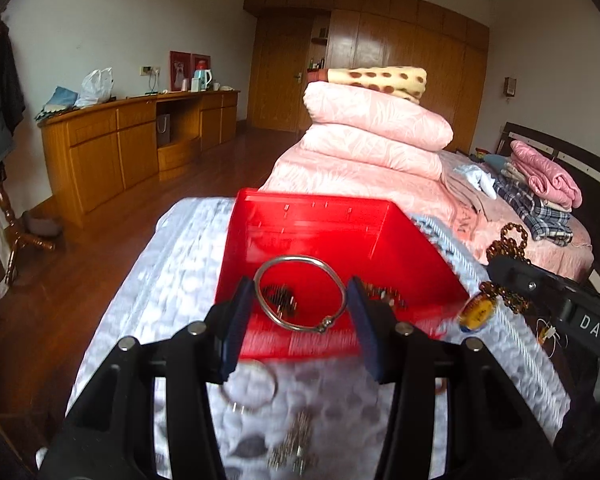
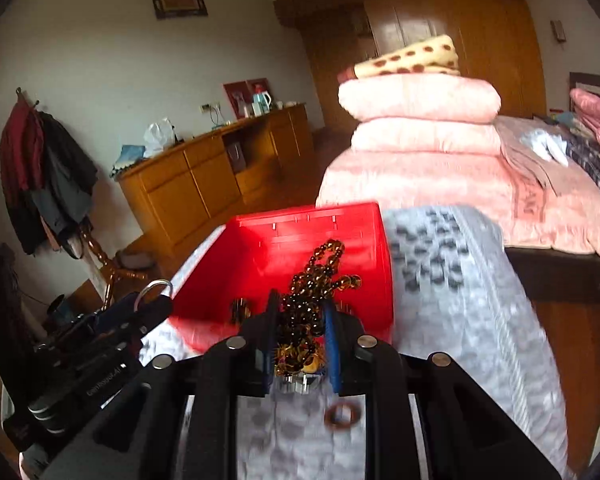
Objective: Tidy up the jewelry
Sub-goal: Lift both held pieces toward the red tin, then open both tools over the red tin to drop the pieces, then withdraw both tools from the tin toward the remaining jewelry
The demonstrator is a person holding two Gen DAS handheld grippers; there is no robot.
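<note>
A red plastic box (image 1: pixel 320 236) stands on a grey patterned cloth (image 1: pixel 172 280); it also shows in the right wrist view (image 2: pixel 300 236). My left gripper (image 1: pixel 300 300) is shut on a silver bangle (image 1: pixel 300 292) and holds it over the box's near edge. My right gripper (image 2: pixel 300 320) is shut on a brown bead necklace (image 2: pixel 312 288) with a yellow pendant (image 1: pixel 476 312), held by the box's right side. Dark jewelry pieces (image 1: pixel 280 298) lie inside the box.
On the cloth near me lie a second silver bangle (image 1: pixel 252 392), a metal chain (image 1: pixel 296 444) and a small brown ring (image 2: pixel 342 416). Folded pink quilts (image 1: pixel 372 136) are stacked on the bed behind. A wooden sideboard (image 1: pixel 140 140) stands at the left wall.
</note>
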